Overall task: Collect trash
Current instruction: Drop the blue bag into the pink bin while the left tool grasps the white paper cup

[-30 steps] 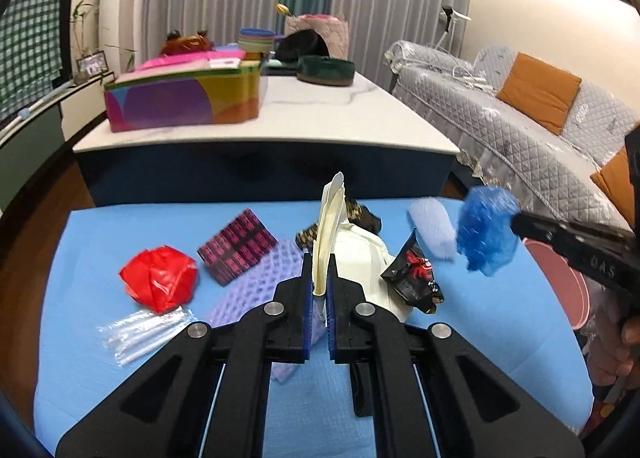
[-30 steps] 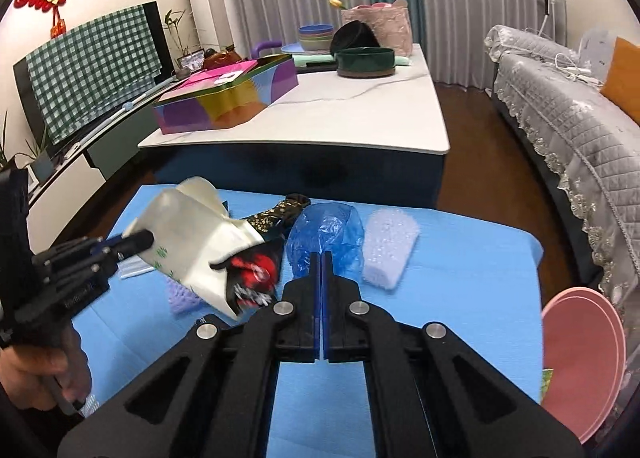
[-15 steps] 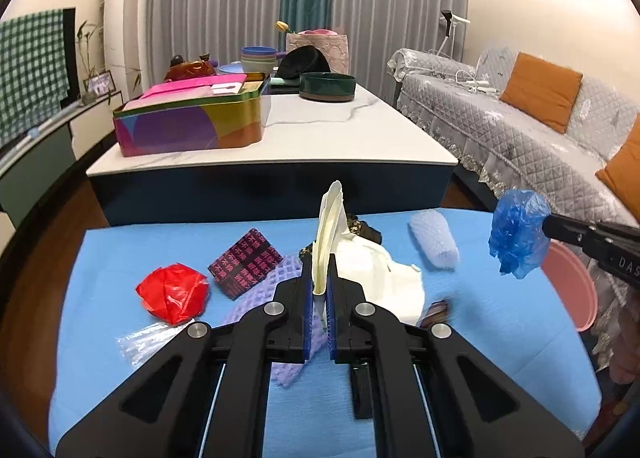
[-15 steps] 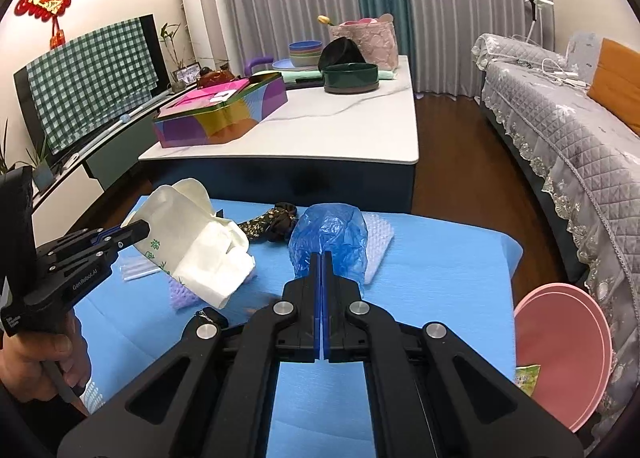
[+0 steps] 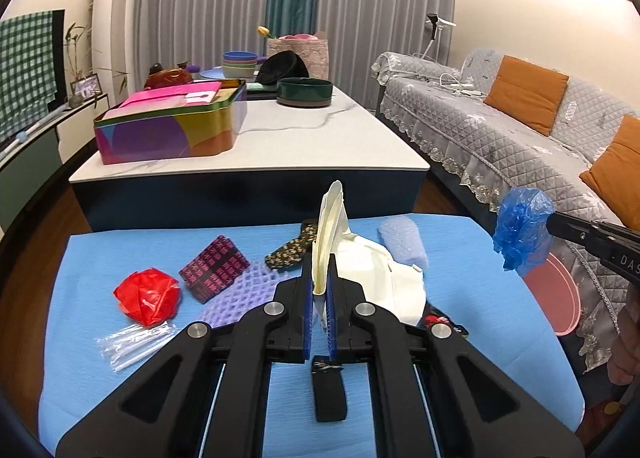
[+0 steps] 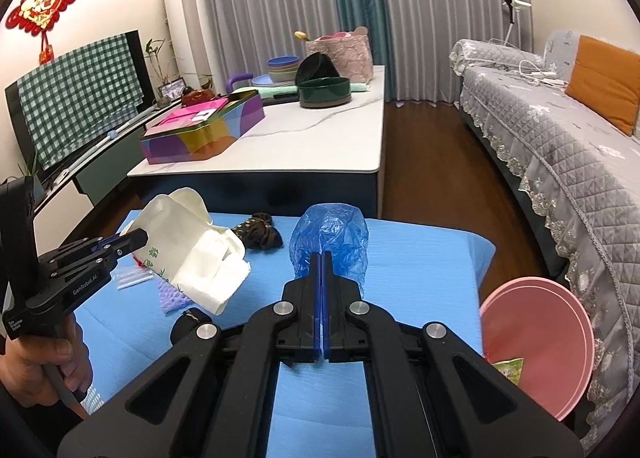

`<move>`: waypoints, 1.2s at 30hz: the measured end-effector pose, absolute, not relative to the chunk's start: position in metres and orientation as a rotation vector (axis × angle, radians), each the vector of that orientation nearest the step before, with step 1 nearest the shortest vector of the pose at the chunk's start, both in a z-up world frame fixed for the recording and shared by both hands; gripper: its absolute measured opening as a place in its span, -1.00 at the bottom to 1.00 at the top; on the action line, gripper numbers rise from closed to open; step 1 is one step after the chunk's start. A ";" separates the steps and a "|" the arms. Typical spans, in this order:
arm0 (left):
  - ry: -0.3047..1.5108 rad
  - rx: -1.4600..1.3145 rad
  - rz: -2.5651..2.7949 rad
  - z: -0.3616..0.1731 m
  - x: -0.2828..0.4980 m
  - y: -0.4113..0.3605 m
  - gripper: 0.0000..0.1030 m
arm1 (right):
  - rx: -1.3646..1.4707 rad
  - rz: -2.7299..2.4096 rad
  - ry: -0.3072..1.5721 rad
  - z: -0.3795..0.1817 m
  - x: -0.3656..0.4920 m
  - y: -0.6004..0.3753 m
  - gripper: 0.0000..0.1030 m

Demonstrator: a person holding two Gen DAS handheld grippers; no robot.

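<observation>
My left gripper [image 5: 319, 290] is shut on a cream paper bag [image 5: 368, 262] and holds it above the blue table [image 5: 80, 338]. It also shows in the right wrist view [image 6: 132, 240] with the bag [image 6: 192, 242]. My right gripper [image 6: 321, 258] is shut on a crumpled blue plastic bag [image 6: 330, 242], held above the table's right side; it appears in the left wrist view [image 5: 524, 228]. A pink bin [image 6: 536, 338] stands off the table's right edge.
On the table lie a red plastic wad [image 5: 146, 296], a pink-patterned wrapper [image 5: 214, 270], purple foam net [image 5: 236, 298], clear wrap [image 5: 132, 344], a dark patterned cloth [image 5: 290, 250], a white foam sleeve [image 5: 402, 242] and a black-red wrapper [image 5: 440, 322]. A white counter [image 5: 280, 142] stands behind, a sofa [image 5: 520, 138] at right.
Both grippers have lifted and drawn back from the table with their loads. The right gripper carried the blue bag further right, toward the pink bin. The black-red wrapper dropped from the bag onto the table.
</observation>
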State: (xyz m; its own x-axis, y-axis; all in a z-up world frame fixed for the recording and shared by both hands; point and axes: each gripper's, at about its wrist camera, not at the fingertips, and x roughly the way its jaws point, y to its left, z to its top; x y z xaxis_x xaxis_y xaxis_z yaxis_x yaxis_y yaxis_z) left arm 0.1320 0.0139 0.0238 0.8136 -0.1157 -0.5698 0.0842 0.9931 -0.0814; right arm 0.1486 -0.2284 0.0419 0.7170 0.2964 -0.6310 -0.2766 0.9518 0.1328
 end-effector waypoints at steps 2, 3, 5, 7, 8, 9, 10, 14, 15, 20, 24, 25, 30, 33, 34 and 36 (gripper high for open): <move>0.609 -0.053 -0.114 0.024 0.132 0.010 -0.90 | 0.034 0.304 0.697 0.044 0.147 -0.235 -0.98; 0.608 -0.052 -0.116 0.024 0.132 0.008 -0.90 | 0.035 0.300 0.695 0.045 0.146 -0.237 -0.98; 0.607 -0.050 -0.125 0.025 0.133 0.003 -0.90 | 0.035 0.284 0.690 0.046 0.144 -0.244 -0.98; 0.606 -0.051 -0.134 0.025 0.134 -0.002 -0.90 | 0.032 0.269 0.683 0.048 0.143 -0.249 -0.98; 0.605 -0.051 -0.139 0.026 0.134 -0.004 -0.90 | 0.032 0.259 0.681 0.049 0.141 -0.253 -0.98; 0.606 -0.050 -0.144 0.026 0.134 -0.008 -0.90 | 0.034 0.251 0.680 0.049 0.141 -0.257 -0.98; 0.605 -0.049 -0.155 0.027 0.135 -0.013 -0.90 | 0.037 0.243 0.680 0.049 0.140 -0.261 -0.98; 0.591 -0.037 -0.182 0.030 0.135 -0.033 -0.90 | 0.047 0.197 0.672 0.051 0.135 -0.283 -0.98; 0.588 -0.034 -0.187 0.031 0.134 -0.037 -0.90 | 0.046 0.188 0.669 0.052 0.134 -0.287 -0.98; 0.585 -0.021 -0.224 0.032 0.136 -0.064 -0.90 | 0.051 0.133 0.656 0.056 0.128 -0.314 -0.98; 0.589 -0.019 -0.270 0.031 0.135 -0.087 -0.90 | 0.055 0.077 0.644 0.060 0.124 -0.341 -0.98; 0.588 -0.014 -0.283 0.031 0.134 -0.093 -0.90 | 0.054 0.067 0.641 0.060 0.124 -0.346 -0.98; 0.607 0.000 -0.346 0.029 0.130 -0.124 -0.90 | 0.050 -0.008 0.622 0.067 0.122 -0.379 -0.98; 0.614 0.001 -0.367 0.026 0.134 -0.145 -0.90 | 0.079 -0.042 0.627 0.069 0.123 -0.401 -0.98; 0.619 -0.003 -0.376 0.024 0.137 -0.155 -0.90 | 0.086 -0.054 0.633 0.069 0.125 -0.409 -0.98; 0.625 -0.007 -0.387 0.022 0.142 -0.170 -0.90 | 0.092 -0.082 0.636 0.067 0.127 -0.422 -0.98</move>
